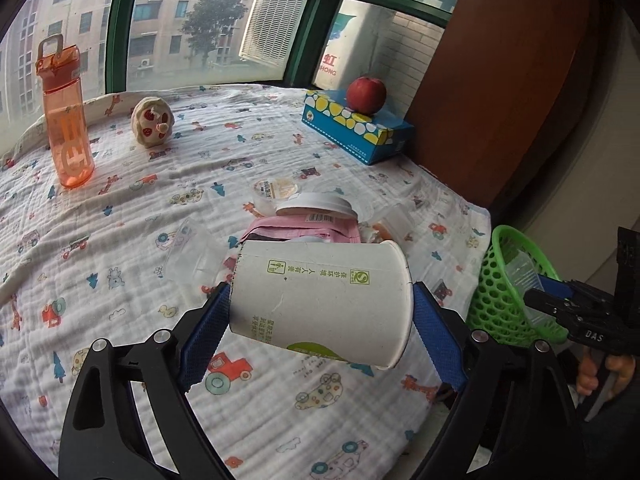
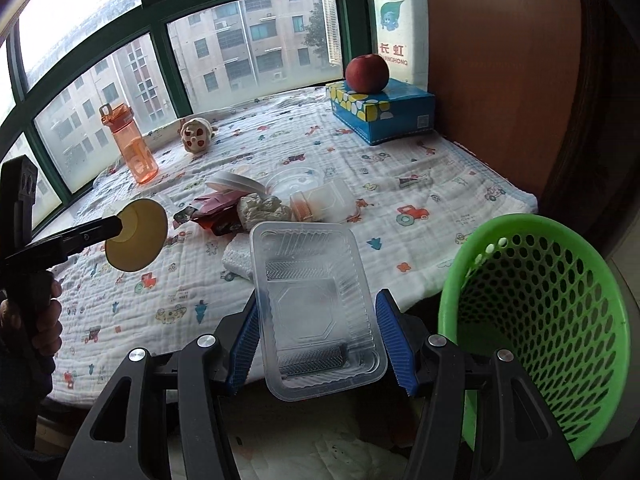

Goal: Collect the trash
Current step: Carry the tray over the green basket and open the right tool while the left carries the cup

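My left gripper (image 1: 322, 312) is shut on a white paper cup (image 1: 316, 280) lying sideways between the blue pads, lifted off the printed blanket (image 1: 120, 208). From the right wrist view the cup's (image 2: 138, 240) round mouth faces me at the left. My right gripper (image 2: 318, 304) is shut on a clear plastic tray (image 2: 312, 280), held just left of the green mesh basket (image 2: 452, 280). More trash lies mid-blanket: a pink wrapper (image 1: 296, 232), a white lid (image 1: 312, 202), a clear cup (image 1: 188, 252), crumpled paper (image 2: 264, 206) and a plastic container (image 2: 324, 202).
An orange bottle (image 1: 66, 120) and a plush toy (image 1: 152, 122) stand at the back left. A blue tissue box (image 2: 380, 114) with an apple (image 2: 367, 73) on it sits by the wooden panel (image 2: 500, 80). The basket (image 1: 496, 312) stands off the blanket's right edge.
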A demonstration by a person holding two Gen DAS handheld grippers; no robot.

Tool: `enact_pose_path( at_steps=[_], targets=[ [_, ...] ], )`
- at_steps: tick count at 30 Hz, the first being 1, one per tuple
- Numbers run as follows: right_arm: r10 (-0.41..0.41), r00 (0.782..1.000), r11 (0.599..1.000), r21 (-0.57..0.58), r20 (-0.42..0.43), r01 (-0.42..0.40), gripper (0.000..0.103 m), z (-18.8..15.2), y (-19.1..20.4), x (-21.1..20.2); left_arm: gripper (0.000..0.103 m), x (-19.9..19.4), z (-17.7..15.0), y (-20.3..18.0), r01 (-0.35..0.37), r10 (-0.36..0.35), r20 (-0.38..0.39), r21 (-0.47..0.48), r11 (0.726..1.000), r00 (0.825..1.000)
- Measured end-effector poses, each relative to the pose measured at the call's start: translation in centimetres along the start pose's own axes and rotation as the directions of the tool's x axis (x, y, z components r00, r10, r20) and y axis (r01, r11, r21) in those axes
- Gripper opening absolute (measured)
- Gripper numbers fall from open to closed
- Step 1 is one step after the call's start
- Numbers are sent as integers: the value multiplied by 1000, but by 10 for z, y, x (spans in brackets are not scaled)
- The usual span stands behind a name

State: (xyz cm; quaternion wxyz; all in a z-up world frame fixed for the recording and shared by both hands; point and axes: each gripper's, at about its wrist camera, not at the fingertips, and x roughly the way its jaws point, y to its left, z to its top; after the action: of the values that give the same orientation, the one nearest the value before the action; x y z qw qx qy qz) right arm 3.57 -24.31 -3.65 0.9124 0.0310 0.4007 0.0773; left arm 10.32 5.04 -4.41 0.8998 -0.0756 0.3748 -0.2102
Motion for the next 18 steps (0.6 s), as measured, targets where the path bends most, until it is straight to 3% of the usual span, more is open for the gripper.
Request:
enact_pose_path(
  at_steps=[9, 18],
  targets=[
    [-137, 991, 985, 104, 4, 136, 55, -13, -65, -18, 86, 14, 24, -73, 99, -100, 2, 77, 992, 995],
    [-213, 976, 960, 180, -35, 216, 55, -30, -121, -21, 86, 37, 40, -147, 176, -174, -26, 177, 968, 984]
  ],
)
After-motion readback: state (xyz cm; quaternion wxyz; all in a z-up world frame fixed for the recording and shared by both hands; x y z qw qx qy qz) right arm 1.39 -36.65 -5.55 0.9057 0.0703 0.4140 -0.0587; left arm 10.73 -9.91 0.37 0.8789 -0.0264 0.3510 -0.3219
